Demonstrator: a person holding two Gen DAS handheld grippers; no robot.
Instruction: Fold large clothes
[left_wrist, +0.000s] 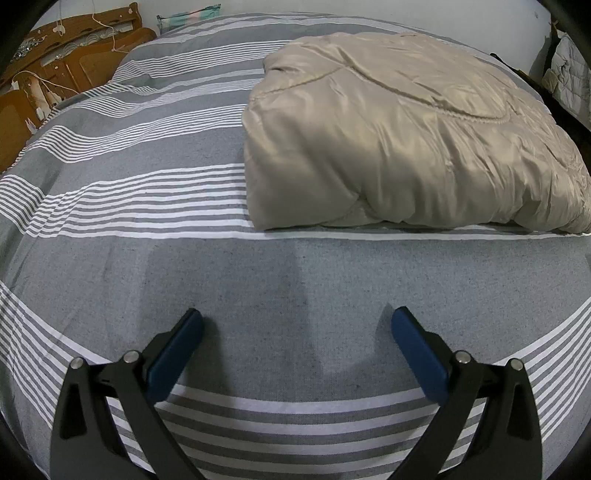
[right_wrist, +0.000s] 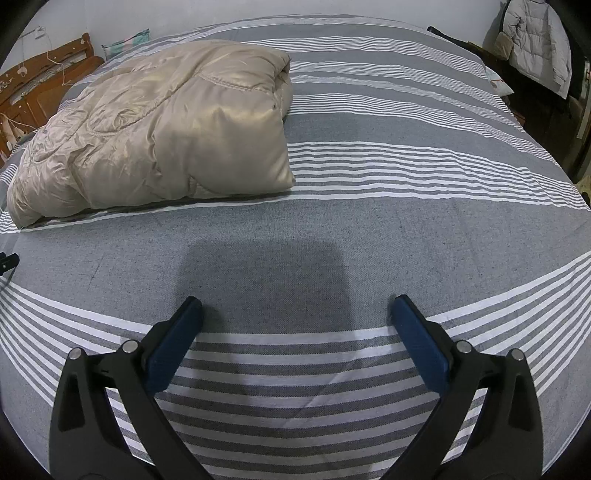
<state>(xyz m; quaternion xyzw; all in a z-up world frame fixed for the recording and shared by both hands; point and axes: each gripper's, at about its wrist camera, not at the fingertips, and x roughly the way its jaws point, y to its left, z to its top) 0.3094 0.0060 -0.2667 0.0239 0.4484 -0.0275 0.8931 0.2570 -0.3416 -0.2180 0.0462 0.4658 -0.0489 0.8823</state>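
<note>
A shiny beige padded garment (left_wrist: 406, 129) lies folded into a thick bundle on the grey striped bed; in the left wrist view it sits ahead and to the right, in the right wrist view (right_wrist: 159, 125) ahead and to the left. My left gripper (left_wrist: 297, 321) is open and empty, hovering over the bedsheet well short of the bundle. My right gripper (right_wrist: 295, 308) is open and empty too, over the sheet near the bed's front, apart from the bundle.
The grey-and-white striped bedsheet (left_wrist: 129, 206) covers the whole bed. A wooden headboard (left_wrist: 74, 59) stands at the far left. A pale puffer jacket (right_wrist: 535, 40) hangs at the far right. A folded striped cloth (right_wrist: 125, 42) lies at the bed's far edge.
</note>
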